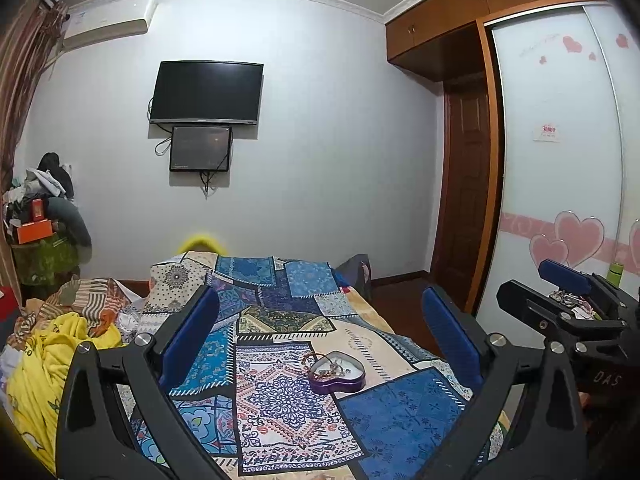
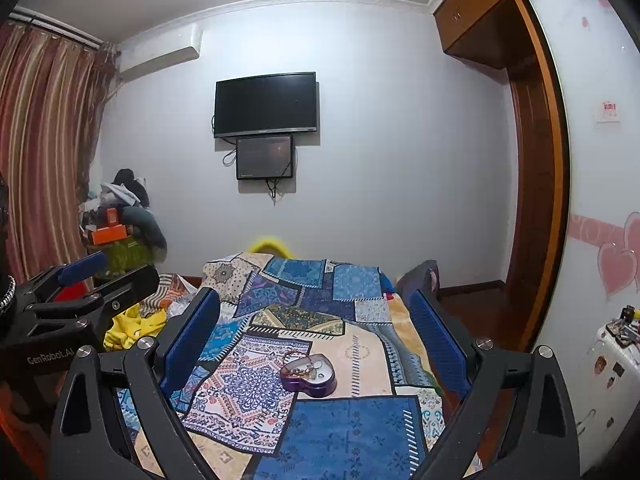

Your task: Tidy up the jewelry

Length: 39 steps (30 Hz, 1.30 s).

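A purple heart-shaped tin [image 1: 338, 374] lies open on the patchwork bedspread [image 1: 400, 412], with several pieces of jewelry inside and a beaded bracelet [image 1: 311, 357] draped over its far left rim. It also shows in the right wrist view [image 2: 309, 373]. My left gripper [image 1: 320, 312] is open and empty, held above and short of the tin. My right gripper [image 2: 316, 316] is open and empty too, likewise short of the tin. Each gripper shows at the edge of the other's view, the right one [image 1: 568, 300] and the left one [image 2: 96, 276].
A heap of yellow and striped bedding [image 1: 60, 352] lies at the left of the bed. A cluttered stand with orange boxes [image 2: 114, 232] is in the far left corner. A wardrobe with heart stickers [image 1: 560, 160] and a white case [image 2: 612, 360] are on the right.
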Each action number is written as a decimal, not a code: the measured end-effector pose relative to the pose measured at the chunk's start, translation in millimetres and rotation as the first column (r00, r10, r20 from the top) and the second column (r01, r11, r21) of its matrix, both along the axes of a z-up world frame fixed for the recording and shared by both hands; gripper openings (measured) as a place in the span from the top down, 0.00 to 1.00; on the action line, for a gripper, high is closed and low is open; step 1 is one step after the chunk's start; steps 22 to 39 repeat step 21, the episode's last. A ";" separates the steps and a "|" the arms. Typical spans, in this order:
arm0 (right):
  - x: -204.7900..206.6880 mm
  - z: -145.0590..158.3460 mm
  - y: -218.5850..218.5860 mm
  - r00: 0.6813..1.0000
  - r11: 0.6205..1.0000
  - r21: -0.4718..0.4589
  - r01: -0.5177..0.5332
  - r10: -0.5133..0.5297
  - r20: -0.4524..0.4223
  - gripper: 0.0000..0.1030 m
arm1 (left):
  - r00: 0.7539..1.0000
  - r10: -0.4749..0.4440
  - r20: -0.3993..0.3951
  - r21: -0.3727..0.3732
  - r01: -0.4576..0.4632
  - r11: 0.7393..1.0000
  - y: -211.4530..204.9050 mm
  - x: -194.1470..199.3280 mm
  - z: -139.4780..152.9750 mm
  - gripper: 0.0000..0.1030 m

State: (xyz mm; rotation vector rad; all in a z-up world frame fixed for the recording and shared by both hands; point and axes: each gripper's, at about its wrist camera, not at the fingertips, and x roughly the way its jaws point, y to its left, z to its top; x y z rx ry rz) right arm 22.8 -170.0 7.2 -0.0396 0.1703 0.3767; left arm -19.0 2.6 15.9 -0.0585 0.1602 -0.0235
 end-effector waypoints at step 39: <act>5.7 -3.4 -2.1 1.000 1.000 0.006 0.006 -0.006 -0.015 0.08 | 1.000 -0.011 -0.014 -0.002 0.011 1.000 2.3 7.4 -3.1 0.01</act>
